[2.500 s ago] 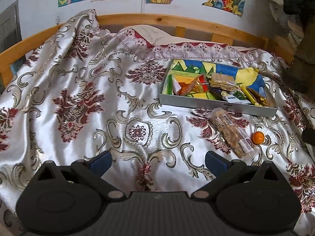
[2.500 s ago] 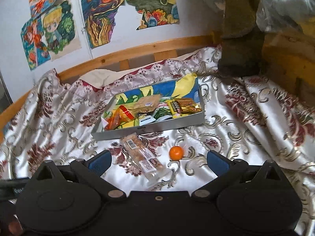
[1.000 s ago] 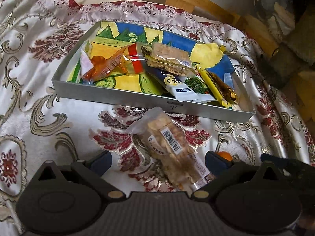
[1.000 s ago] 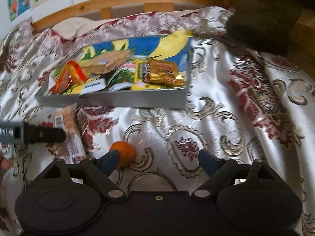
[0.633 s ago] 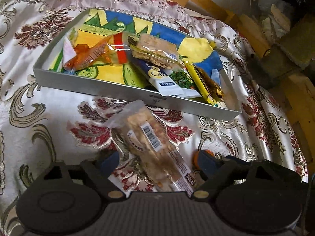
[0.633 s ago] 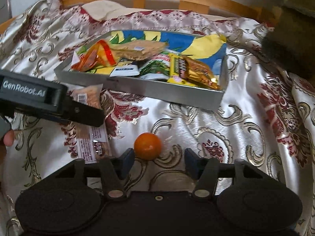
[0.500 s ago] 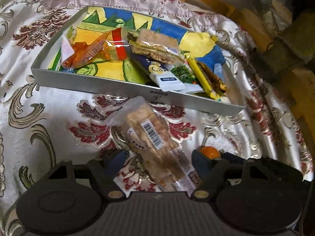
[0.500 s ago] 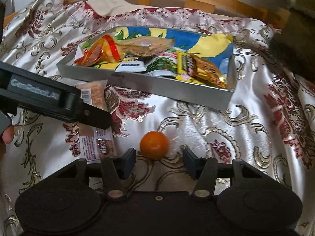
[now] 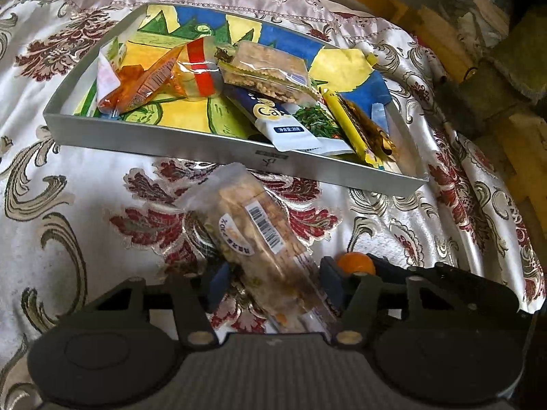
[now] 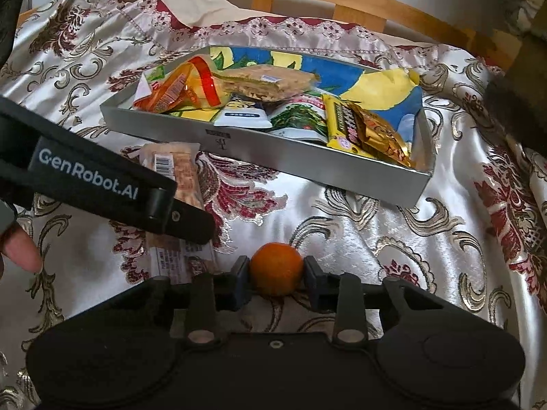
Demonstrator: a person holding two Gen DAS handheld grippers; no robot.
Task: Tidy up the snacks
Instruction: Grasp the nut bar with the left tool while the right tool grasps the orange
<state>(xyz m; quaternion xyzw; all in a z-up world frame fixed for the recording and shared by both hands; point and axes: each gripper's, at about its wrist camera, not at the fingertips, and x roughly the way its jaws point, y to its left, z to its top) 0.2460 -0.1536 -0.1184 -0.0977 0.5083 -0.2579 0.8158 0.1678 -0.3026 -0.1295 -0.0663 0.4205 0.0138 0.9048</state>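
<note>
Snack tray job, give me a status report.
Left gripper closing around cracker packet. Right gripper closing on orange, pads touching. Both still on bedspread, outside tray. Nothing blocking.

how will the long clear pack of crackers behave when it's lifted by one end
The cracker pack looks long and thin-wrapped, so its free end will probably sag. The glossy film may slip between the left gripper, whose jaws have just been closing around it. The crackers could crack if squeezed.
</note>
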